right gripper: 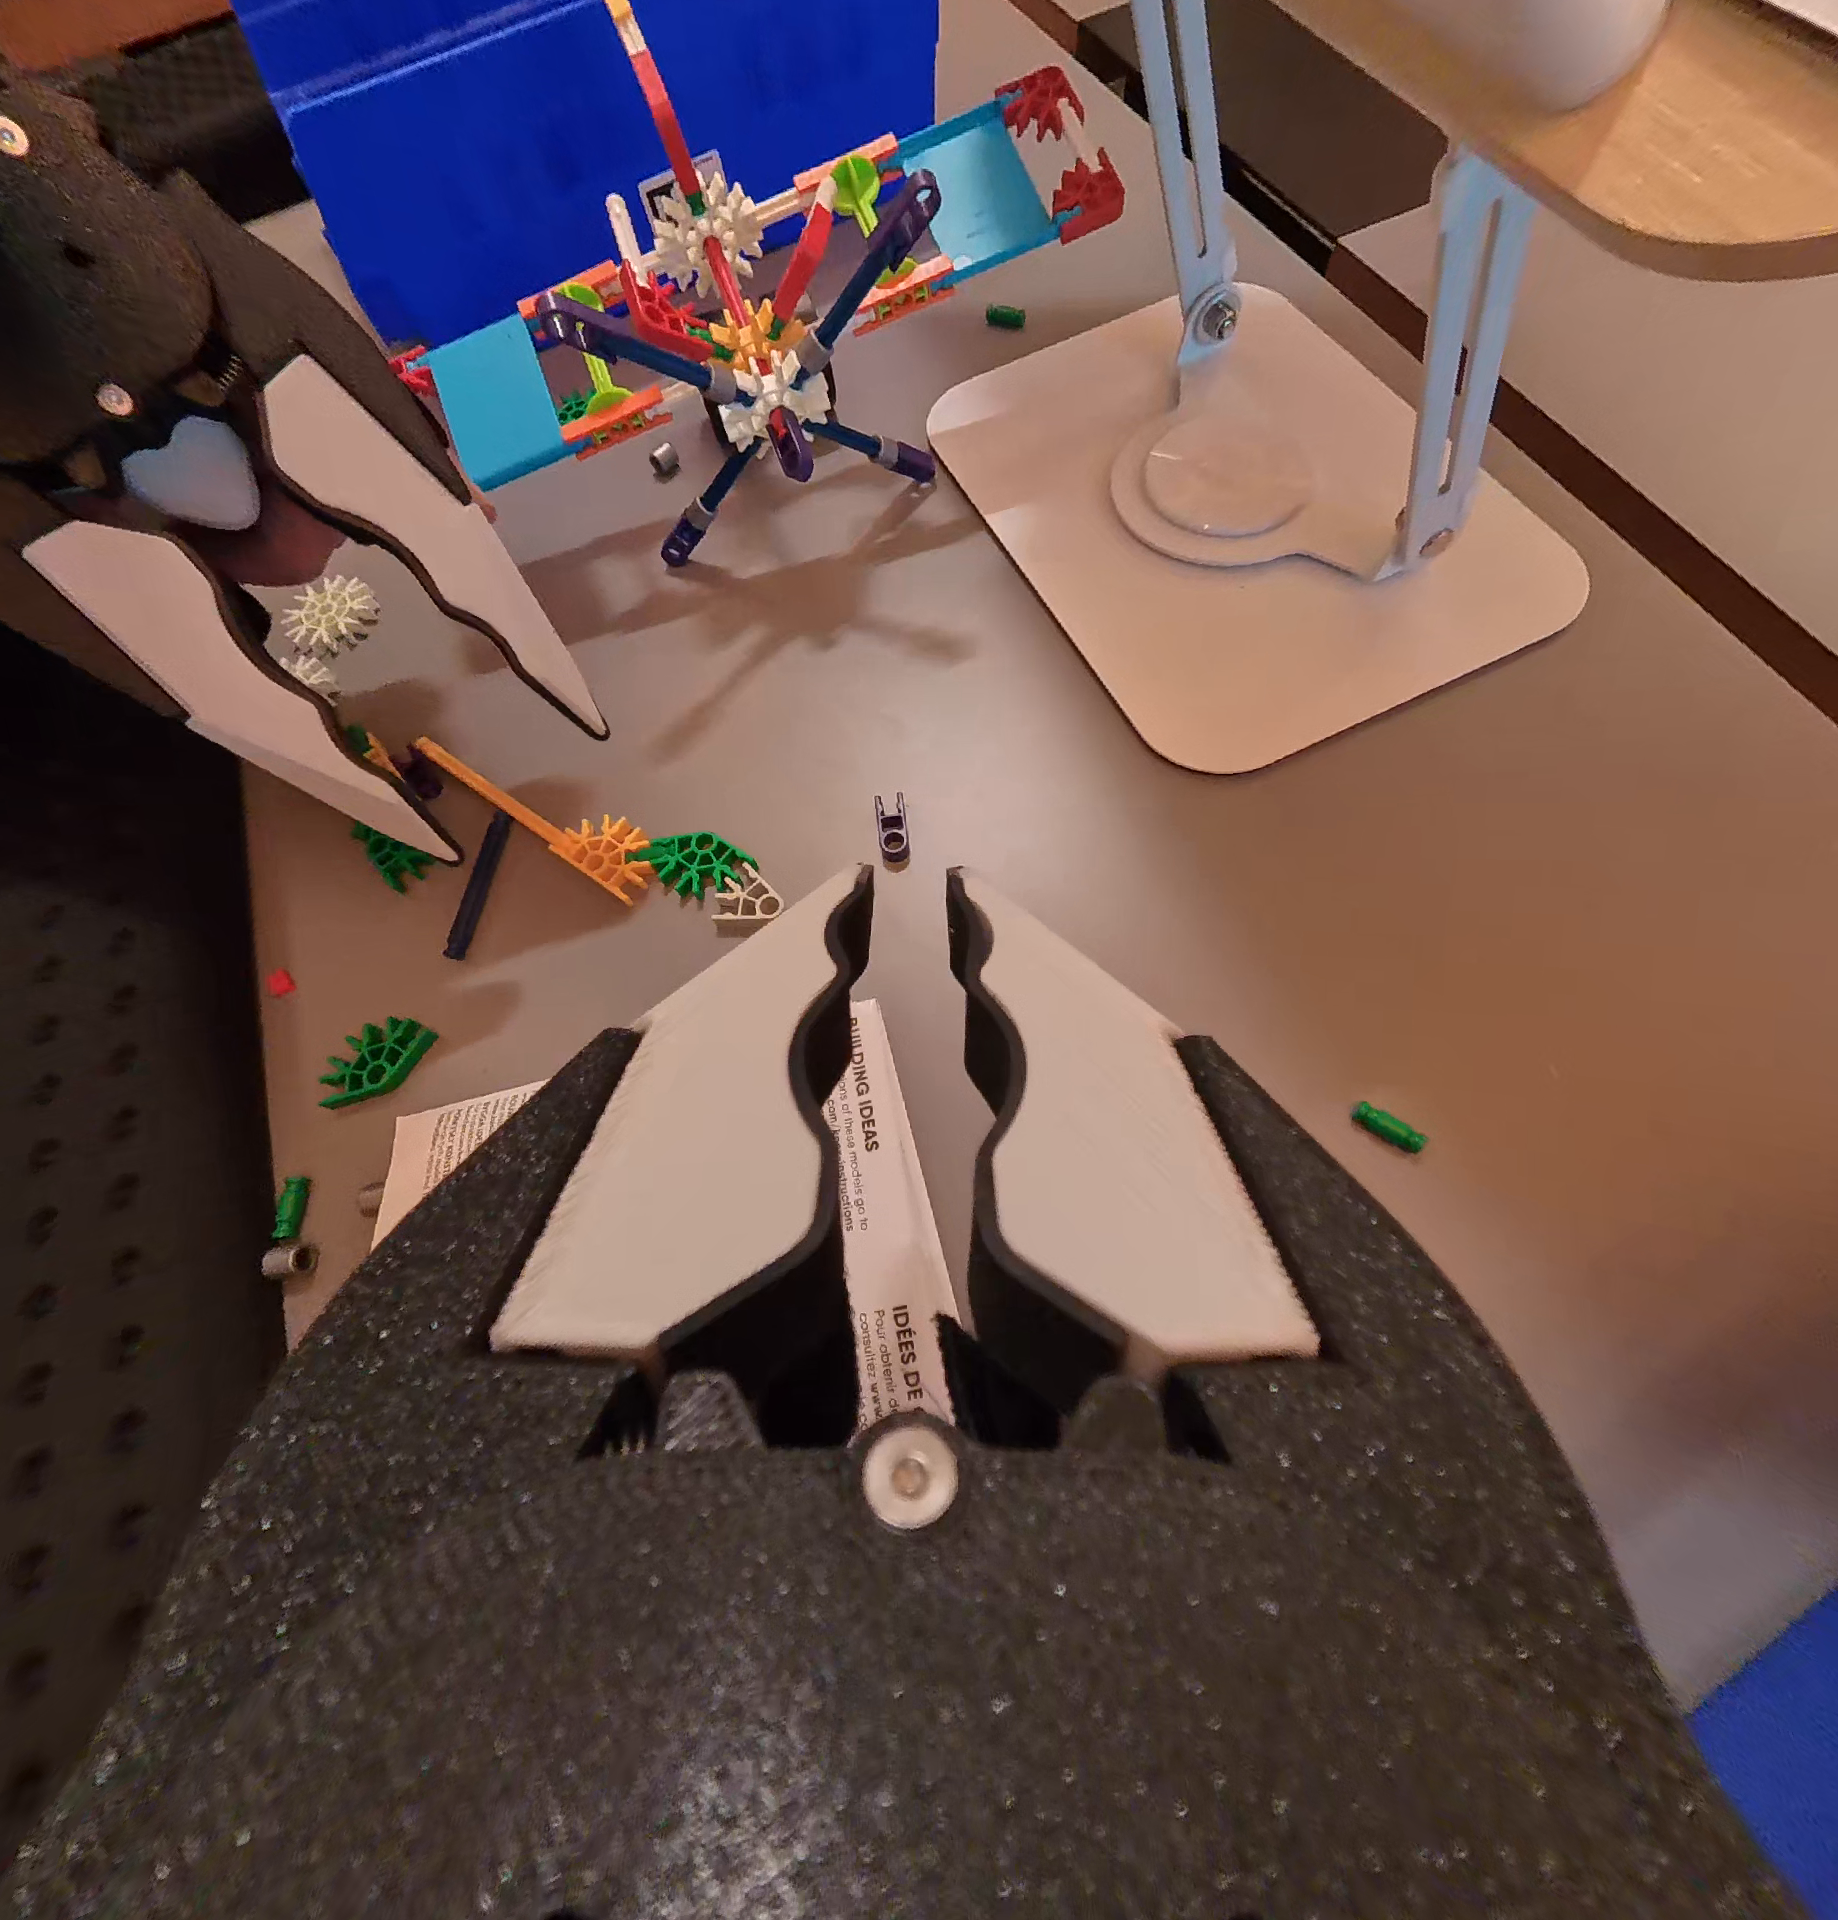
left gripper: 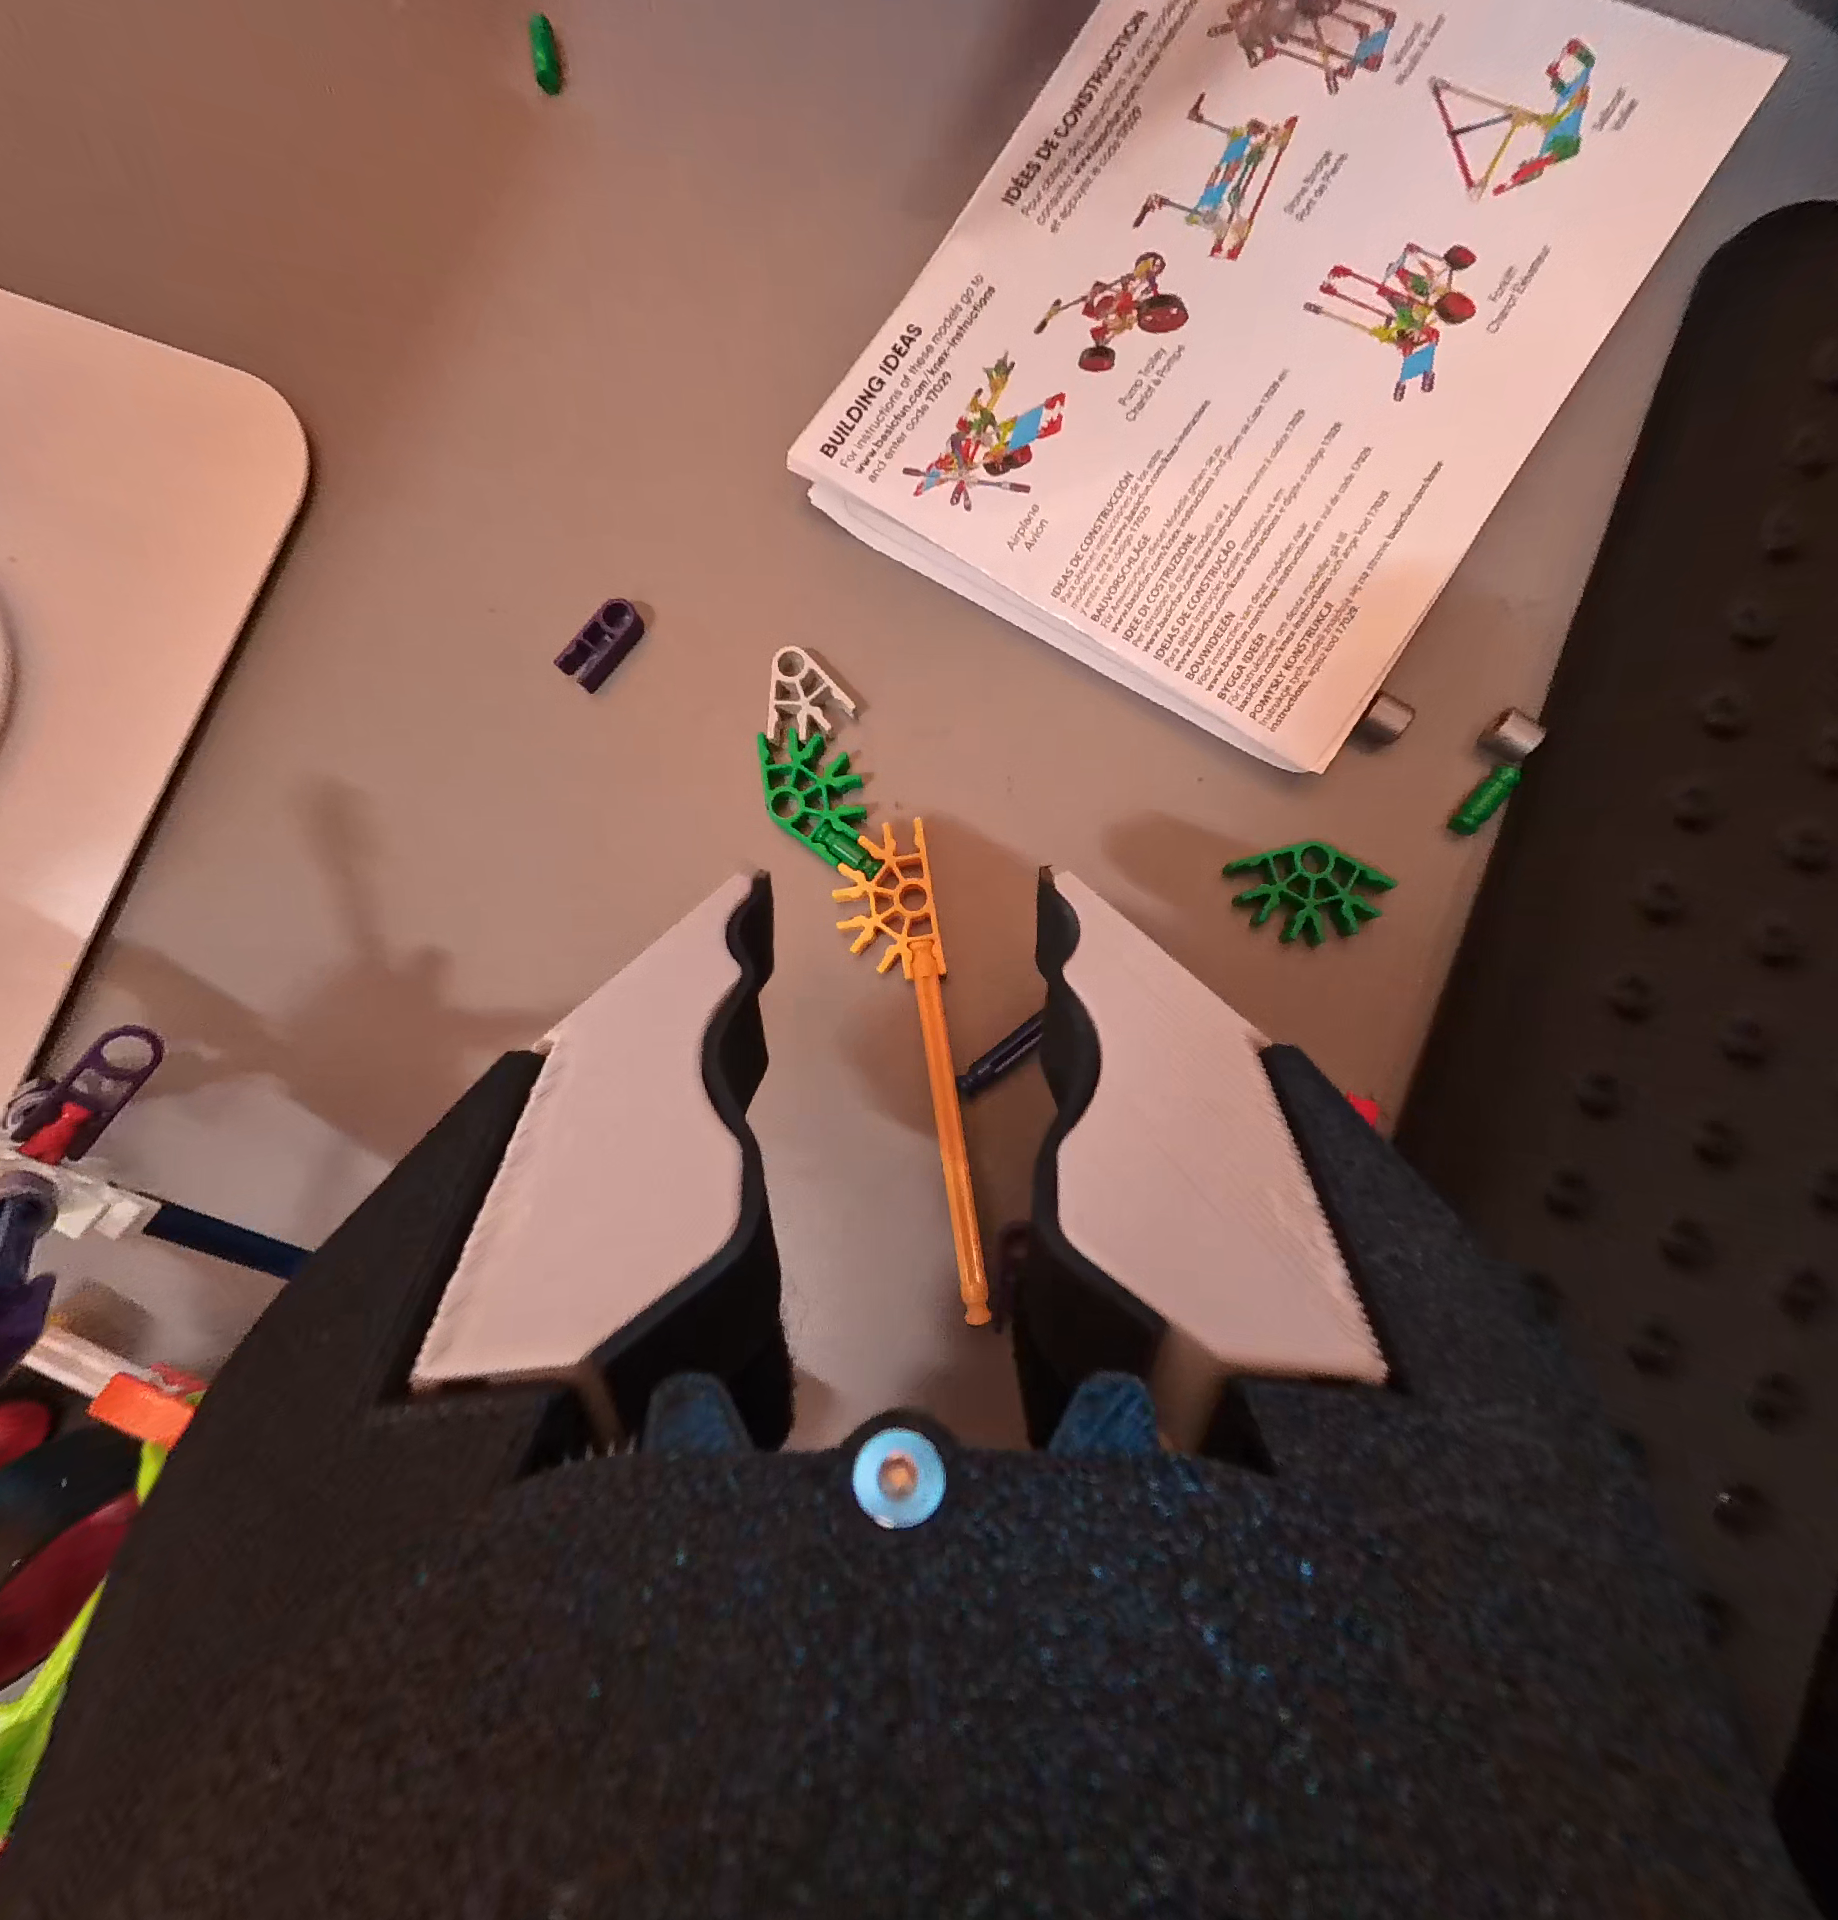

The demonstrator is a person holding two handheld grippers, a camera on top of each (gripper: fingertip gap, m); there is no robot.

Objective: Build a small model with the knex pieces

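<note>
Left gripper (left gripper: 902,883) hovering over small plastic chain on grey tabletop (left gripper: 427,312), fingers apart, empty.
Straddling thin orange plastic rod (left gripper: 951,1132) plugged into orange snowflake-shaped connector (left gripper: 894,896), joined by short green rod to green fan-shaped connector (left gripper: 806,792); grey wedge connector (left gripper: 803,694) touching its far end. Probably light, stiff, snap joints liable to pop; rod mid-length looks the safest hold. Right gripper (right gripper: 907,883) above white printed booklet (right gripper: 894,1195), fingers slightly apart, empty, small purple clip (right gripper: 894,828) just ahead.

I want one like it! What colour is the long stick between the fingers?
Orange. The long stick shows best in the left wrist view.
</note>
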